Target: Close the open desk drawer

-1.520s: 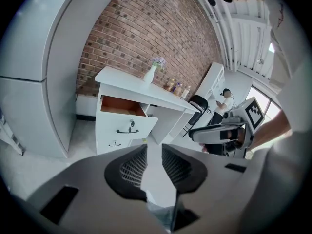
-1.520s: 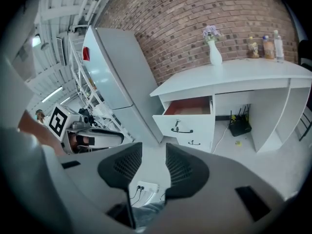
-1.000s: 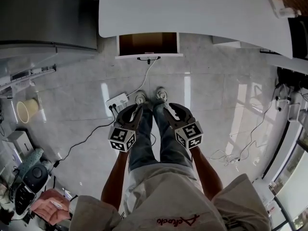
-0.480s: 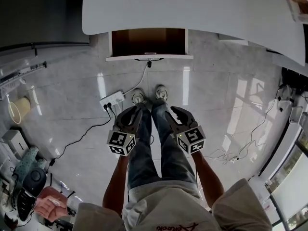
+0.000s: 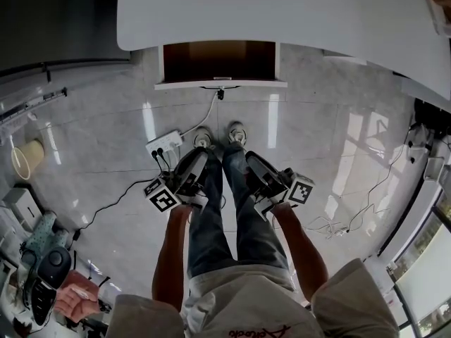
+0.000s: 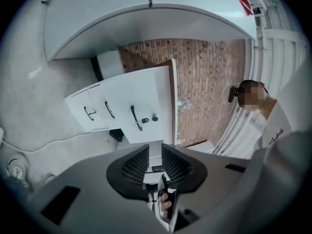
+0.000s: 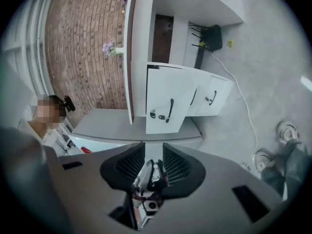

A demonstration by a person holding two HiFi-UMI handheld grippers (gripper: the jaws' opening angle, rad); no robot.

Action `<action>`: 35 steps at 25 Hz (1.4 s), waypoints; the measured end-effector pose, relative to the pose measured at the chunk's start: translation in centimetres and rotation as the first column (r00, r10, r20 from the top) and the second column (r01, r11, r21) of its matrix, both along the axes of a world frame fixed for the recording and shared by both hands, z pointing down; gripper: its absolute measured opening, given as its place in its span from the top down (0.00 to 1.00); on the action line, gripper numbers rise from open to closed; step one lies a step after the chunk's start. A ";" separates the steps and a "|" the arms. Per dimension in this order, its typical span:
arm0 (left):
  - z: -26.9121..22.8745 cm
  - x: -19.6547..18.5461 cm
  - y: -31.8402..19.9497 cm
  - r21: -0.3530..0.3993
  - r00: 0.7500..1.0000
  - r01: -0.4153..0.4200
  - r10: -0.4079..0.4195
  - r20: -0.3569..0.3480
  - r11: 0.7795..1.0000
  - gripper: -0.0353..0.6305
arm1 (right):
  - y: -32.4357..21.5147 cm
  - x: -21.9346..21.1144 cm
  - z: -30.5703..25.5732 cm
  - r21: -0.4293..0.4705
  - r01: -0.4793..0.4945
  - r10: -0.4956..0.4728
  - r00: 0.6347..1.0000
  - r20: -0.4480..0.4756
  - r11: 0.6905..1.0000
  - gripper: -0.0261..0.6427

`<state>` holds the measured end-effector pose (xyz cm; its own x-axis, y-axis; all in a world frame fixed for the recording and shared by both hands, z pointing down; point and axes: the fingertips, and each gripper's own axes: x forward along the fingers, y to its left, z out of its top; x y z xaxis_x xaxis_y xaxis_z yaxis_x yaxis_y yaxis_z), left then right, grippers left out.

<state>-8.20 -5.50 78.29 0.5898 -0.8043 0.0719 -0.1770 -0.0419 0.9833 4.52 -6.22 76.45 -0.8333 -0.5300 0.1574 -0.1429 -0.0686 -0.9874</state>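
Observation:
The open drawer (image 5: 218, 60) sticks out from under the white desk (image 5: 282, 13), showing a brown inside, a white front (image 5: 176, 85) and a black handle (image 5: 219, 88). Both grippers hang in front of the person's legs, well short of it. My left gripper (image 5: 196, 160) and my right gripper (image 5: 249, 162) are rolled onto their sides, marker cubes turned outward. In the left gripper view the jaws (image 6: 149, 156) stand open and empty, with the drawer front (image 6: 146, 106) far ahead. The right gripper's jaws (image 7: 154, 156) are open too, facing the same front (image 7: 163, 104).
A white power strip (image 5: 167, 146) lies on the tiled floor by the left shoe, its cable (image 5: 206, 120) running to the drawer. More cables (image 5: 338, 224) trail at the right. A yellow bin (image 5: 25, 162) stands far left. Another person (image 6: 251, 94) stands beside the brick wall.
Both grippers have sunk and rolled outward, so their marker cubes now face sideways. The desk and drawer have come a little nearer in the head view.

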 end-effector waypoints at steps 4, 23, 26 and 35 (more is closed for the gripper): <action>2.4 -0.4 -0.8 -0.046 0.999 -0.016 0.018 0.047 0.999 0.81 | 0.2 -0.1 3.1 -0.005 0.072 -0.072 0.990 -0.125 0.997 0.78; 5.5 -1.3 -14.7 0.020 0.987 -0.092 0.088 0.137 0.996 0.81 | -15.4 -4.5 6.9 0.115 0.183 -0.162 0.971 -0.175 0.976 0.78; 5.1 -1.1 -15.8 0.029 0.985 -0.105 0.100 0.140 0.994 0.81 | -16.2 -4.7 6.8 0.123 0.195 -0.170 0.967 -0.188 0.973 0.79; 5.2 -1.8 -16.2 0.009 0.990 -0.097 0.096 0.106 0.995 0.85 | -16.5 -5.1 6.8 0.126 0.172 -0.146 0.970 -0.197 0.977 0.87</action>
<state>-9.96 -21.74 83.45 0.6546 -0.7452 0.1270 -0.2738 -0.0771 0.9587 -0.61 -22.74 83.28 -0.8718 -0.4210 0.2504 -0.3221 0.1076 -0.9406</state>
